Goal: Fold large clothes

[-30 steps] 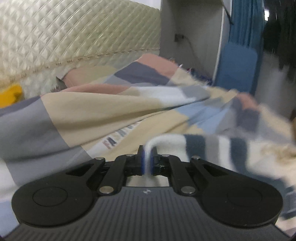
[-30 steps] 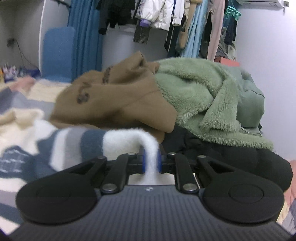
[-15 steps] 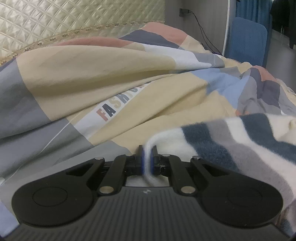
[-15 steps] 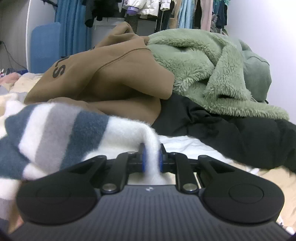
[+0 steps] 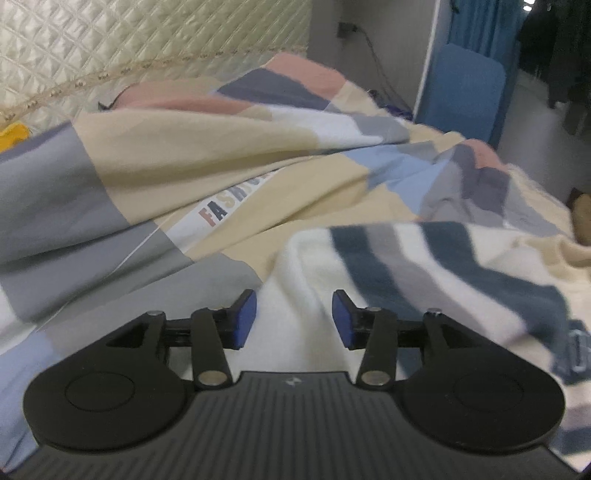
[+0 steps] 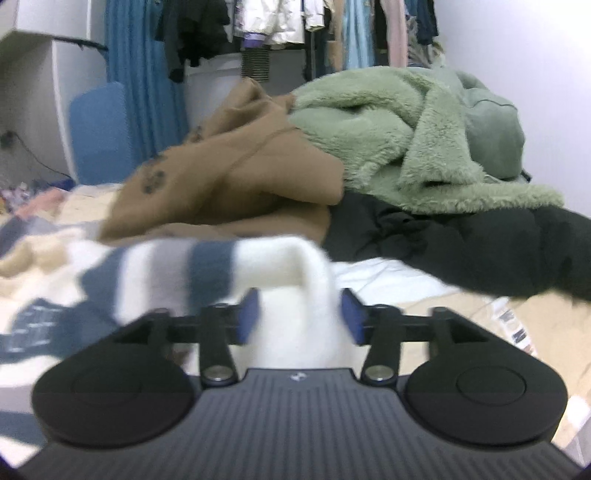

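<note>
The large garment is a fluffy white fleece with navy and grey stripes, spread over the bed. In the left wrist view its white edge lies flat beneath my left gripper. That gripper's jaws are opening and the blue pads stand clear of the cloth. In the right wrist view a raised fold of the same striped fleece stands between the blue pads of my right gripper. Those jaws are opening too, and the pads no longer pinch the fold.
A patchwork duvet covers the bed below a quilted headboard. A blue chair stands beyond it. A brown hoodie, a green fleece jacket and a black garment are heaped behind the fleece. Clothes hang on a rail.
Both grippers, shut on the fleece's white edge before, have spread their jaws and let it go. The cloth on the left has dropped flat onto the bed.
</note>
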`<act>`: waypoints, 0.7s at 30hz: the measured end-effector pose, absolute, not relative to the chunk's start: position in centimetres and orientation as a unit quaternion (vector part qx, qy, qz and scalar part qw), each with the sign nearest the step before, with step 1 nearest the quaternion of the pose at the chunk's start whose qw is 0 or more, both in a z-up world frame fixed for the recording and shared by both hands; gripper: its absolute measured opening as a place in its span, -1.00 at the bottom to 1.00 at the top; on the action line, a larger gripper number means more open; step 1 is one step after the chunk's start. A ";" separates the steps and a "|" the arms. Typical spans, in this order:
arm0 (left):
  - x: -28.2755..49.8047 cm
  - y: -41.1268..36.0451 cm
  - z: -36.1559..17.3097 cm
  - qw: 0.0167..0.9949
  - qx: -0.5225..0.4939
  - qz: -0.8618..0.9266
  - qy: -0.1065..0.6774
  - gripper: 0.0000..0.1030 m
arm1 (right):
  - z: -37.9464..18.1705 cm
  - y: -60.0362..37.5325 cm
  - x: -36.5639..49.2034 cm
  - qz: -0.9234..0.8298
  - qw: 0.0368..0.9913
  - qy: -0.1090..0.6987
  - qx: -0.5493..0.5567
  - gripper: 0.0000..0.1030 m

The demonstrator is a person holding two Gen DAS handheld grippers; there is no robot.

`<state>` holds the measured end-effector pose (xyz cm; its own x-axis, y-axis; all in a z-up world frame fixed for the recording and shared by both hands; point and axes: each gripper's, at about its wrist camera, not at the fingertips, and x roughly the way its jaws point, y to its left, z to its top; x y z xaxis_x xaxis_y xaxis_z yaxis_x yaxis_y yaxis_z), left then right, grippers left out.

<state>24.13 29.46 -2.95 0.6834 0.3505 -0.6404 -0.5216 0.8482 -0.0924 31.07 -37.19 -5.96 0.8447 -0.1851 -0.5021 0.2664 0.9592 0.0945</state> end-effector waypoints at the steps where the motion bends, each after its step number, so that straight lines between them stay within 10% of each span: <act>1: 23.4 28.8 -2.4 0.911 -0.133 0.233 0.315 0.03 | -5.4 -36.6 30.3 -0.108 0.959 0.249 0.080 0.15; 21: 10.2 10.8 1.6 0.941 -0.163 0.028 0.294 0.05 | -1.1 -25.7 16.0 0.085 0.932 0.304 0.178 0.15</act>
